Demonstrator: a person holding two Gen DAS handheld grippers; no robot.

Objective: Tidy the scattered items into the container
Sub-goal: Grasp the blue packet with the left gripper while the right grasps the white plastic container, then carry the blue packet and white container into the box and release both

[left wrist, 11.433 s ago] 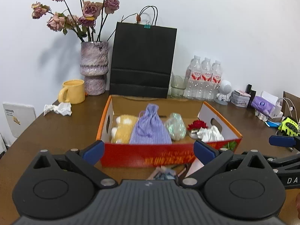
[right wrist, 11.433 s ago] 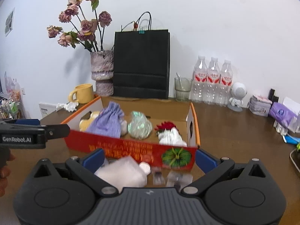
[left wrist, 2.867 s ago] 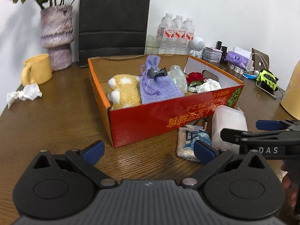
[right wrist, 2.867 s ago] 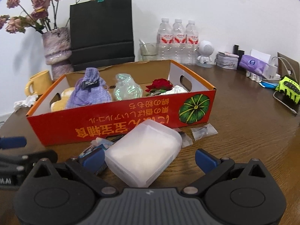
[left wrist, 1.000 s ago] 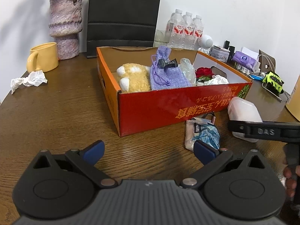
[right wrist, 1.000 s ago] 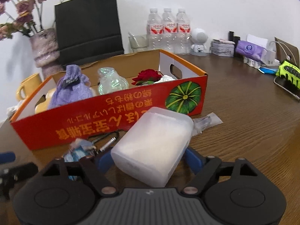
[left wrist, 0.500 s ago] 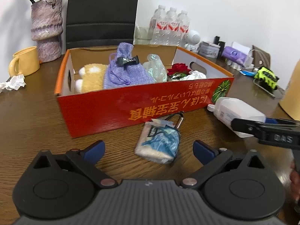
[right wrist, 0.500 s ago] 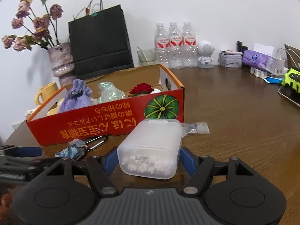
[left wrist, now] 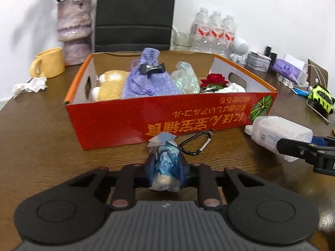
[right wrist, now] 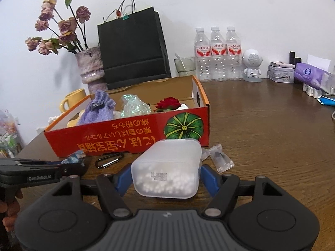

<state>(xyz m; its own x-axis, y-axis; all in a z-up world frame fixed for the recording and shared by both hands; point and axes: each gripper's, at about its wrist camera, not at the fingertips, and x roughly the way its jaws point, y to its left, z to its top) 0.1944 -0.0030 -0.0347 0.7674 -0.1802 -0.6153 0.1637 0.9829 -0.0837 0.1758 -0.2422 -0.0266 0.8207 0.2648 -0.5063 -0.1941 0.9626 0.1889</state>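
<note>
The red cardboard box stands mid-table and holds a plush toy, a purple pouch, an iridescent bag and a red rose. My left gripper is shut on a blue packet just in front of the box. A black carabiner lies beside it. My right gripper is shut on a translucent plastic box of white beads, held at the box's front right corner. Small clear wrapped pieces lie on the table behind it.
A yellow mug, a crumpled tissue and a vase stand at the back left. A black paper bag, water bottles, a small white robot figure and tins and tissues line the back.
My left gripper has closed on the blue packet, which lay free between open fingers half a second ago. My right gripper still holds the bead box, lifted slightly.
</note>
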